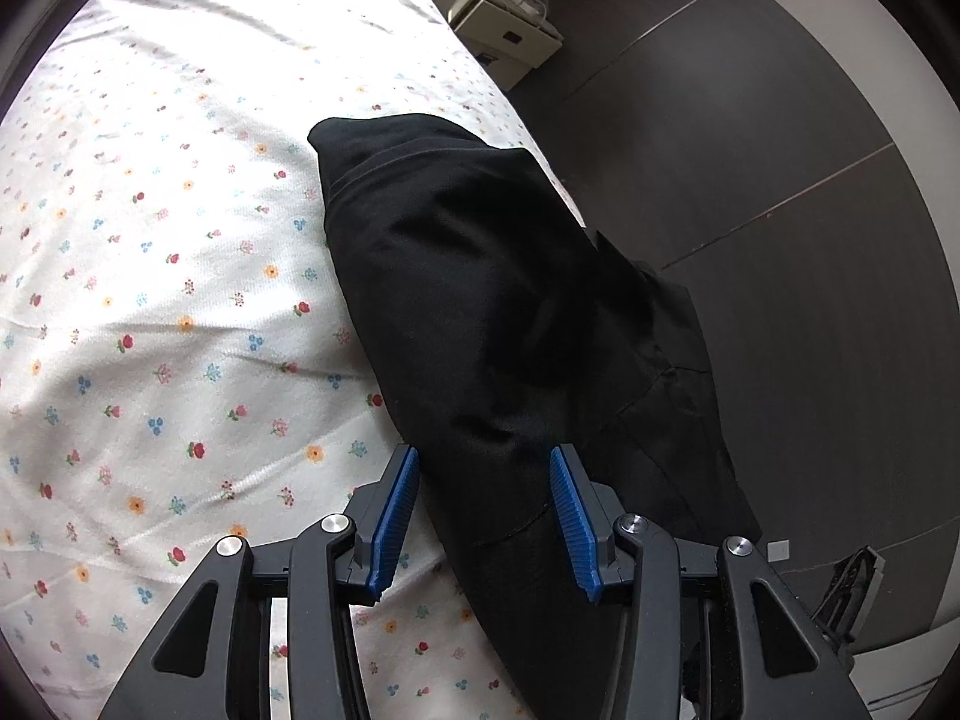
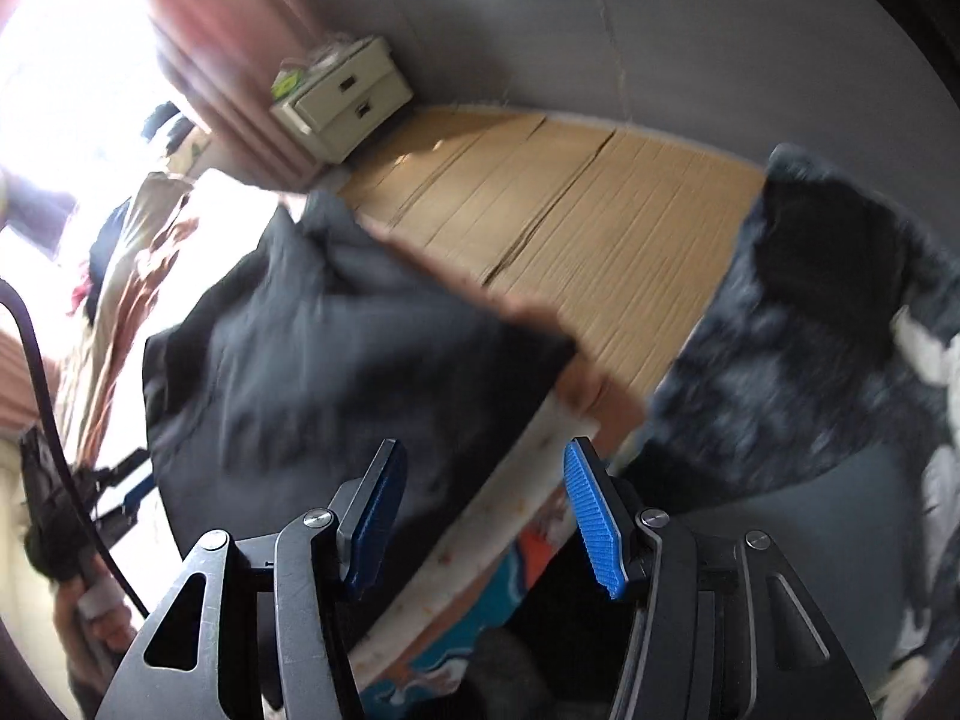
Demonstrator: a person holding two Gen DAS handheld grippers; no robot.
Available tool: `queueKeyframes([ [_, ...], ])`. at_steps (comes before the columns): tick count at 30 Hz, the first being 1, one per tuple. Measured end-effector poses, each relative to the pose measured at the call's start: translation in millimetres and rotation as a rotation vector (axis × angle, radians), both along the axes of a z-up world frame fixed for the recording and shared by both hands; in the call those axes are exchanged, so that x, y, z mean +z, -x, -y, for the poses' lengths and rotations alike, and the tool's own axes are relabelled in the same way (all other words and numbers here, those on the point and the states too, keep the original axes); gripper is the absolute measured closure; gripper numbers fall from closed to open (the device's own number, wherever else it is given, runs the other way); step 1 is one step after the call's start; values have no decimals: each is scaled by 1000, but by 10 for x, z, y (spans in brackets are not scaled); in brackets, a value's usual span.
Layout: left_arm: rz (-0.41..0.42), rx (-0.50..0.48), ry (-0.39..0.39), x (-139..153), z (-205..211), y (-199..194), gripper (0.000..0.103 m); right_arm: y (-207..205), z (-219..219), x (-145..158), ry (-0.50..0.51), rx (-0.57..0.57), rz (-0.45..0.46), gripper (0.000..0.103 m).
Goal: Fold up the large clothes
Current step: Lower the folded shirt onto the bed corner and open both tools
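- Left wrist view: sharp throughout. Daylight falls from the upper left, and the floral bedsheet (image 1: 156, 252) is overexposed toward its far end, where the print washes out.
- The black garment (image 1: 480, 300) reads as a near-featureless dark mass; only faint seams and a soft sheen show.
- Soft shadows lie in the sheet's creases and at lower left.
- Right wrist view: heavy motion blur over the whole scene (fabric edges and floorboards smear); only the gripper fingers (image 2: 591, 516) stay crisp.
- The window (image 2: 66, 78) at upper left is blown out to white, with glare bleeding onto the curtain (image 2: 228, 78).
- Both views: strong fisheye curvature and a dark vignette at the corners.
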State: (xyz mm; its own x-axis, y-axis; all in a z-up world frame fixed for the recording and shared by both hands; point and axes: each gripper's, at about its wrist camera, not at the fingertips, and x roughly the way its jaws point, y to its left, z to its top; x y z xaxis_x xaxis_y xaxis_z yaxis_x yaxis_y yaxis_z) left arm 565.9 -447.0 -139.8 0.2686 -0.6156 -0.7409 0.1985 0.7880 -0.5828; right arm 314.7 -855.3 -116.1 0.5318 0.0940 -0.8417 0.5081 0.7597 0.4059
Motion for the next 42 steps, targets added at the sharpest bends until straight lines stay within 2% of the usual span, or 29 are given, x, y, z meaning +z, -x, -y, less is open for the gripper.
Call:
queueKeyframes([
  [1,3,-7,-4,3,15,8,57,-32,-4,-103,-29,4,-2,50],
  [2,6,-12,-7,-11,36,-11,57,-69,-3,-178,-57,-2,5,58],
  [3,9,-16,-10,-11,47,-13,57,-109,9,-225,-88,-6,28,81],
  [4,11,-18,-12,-16,63,-46,57,-128,26,-231,-104,-8,58,88],
  [5,10,-20,-15,-107,118,-225,56,-160,27,-222,-90,-17,65,91],
  [6,11,-20,-16,-112,120,-239,57,-208,37,-196,-72,-25,70,93],
  [9,17,-19,-31,-125,146,-306,56,-350,68,-132,-38,-38,87,94],
  [12,17,-29,-41,-168,172,-382,56,-480,105,-162,-16,-45,62,94],
  [13,14,-28,-37,-172,172,-400,56,-481,119,-169,-13,-60,48,87],
  [14,9,-28,-34,-175,165,-411,56,-441,146,-188,-28,-90,47,71],
  [15,3,-29,-32,-186,158,-431,56,-368,170,-197,-39,-127,53,49],
  [17,-2,-26,-26,-212,127,-465,53,-208,211,-175,-63,-179,93,30],
  [19,2,-8,-19,-249,79,-549,50,-110,270,-245,-113,-201,141,30],
  [22,-8,17,-11,-312,24,-660,46,-120,367,-479,-212,-215,132,30],
  [25,-4,8,-1,-353,36,-715,46,-199,425,-667,-312,-207,174,30],
  [27,10,-2,-10,-368,68,-782,46,-262,449,-721,-343,-201,207,30],
  [28,8,-12,-15,-386,90,-814,46,-293,451,-720,-336,-193,216,33],
  [30,-18,-27,-21,-435,129,-914,46,-322,458,-704,-308,-195,230,75],
  [31,-19,-35,-22,-448,159,-958,46,-315,467,-695,-310,-203,238,79],
  [32,-12,-47,-27,-450,180,-983,46,-290,469,-670,-308,-208,257,86],
  [37,46,-88,-42,-399,330,-1036,46,-109,369,-487,-235,-206,313,92],
  [42,47,-99,-31,-382,495,-1132,46,-69,388,-465,-209,-226,287,92],
])
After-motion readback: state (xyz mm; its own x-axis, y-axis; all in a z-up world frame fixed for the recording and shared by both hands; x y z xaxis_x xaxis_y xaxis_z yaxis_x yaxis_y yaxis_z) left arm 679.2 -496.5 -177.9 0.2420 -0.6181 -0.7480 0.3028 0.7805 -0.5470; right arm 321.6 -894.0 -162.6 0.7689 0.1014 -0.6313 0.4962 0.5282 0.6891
